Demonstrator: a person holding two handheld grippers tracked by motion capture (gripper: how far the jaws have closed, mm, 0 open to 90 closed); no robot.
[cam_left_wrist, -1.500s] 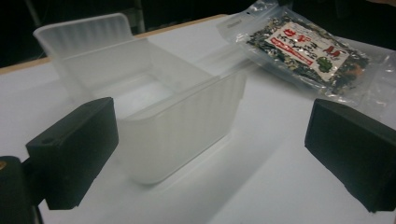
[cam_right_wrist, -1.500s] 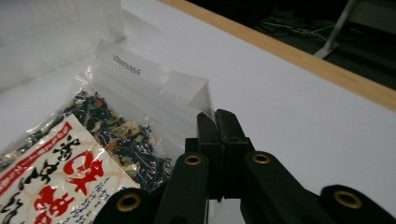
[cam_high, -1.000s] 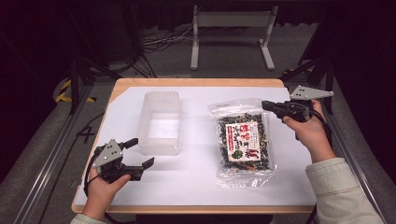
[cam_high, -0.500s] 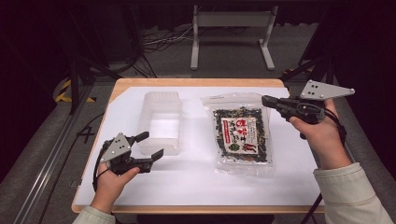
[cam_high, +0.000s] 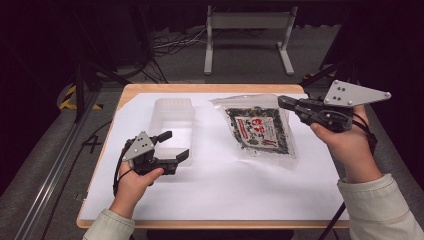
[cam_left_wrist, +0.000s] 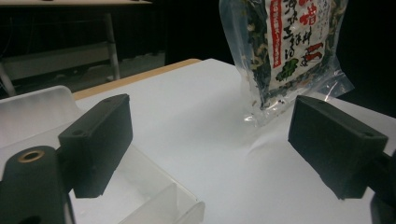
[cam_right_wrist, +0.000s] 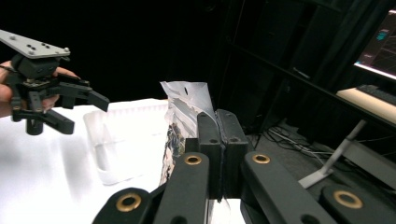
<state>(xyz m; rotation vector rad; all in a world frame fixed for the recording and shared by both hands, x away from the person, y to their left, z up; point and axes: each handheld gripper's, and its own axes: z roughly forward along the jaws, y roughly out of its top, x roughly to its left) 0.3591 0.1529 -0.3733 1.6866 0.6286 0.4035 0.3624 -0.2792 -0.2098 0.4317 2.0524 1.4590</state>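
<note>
Up goes the right tongs (cam_high: 283, 101), clenched on the top edge of the seaweed bag (cam_high: 262, 132), tilting it off the white surface (cam_high: 225, 185) on the right. Left tongs (cam_high: 176, 145), released and just widening, hover by the clear tray (cam_high: 172, 117).

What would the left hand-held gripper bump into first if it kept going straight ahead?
Probably the snack bag. The left hand-held gripper has open jaws pointing across bare white table toward the bag's lower corner, which the right hand-held gripper holds up. Depth is hard to judge.
</note>
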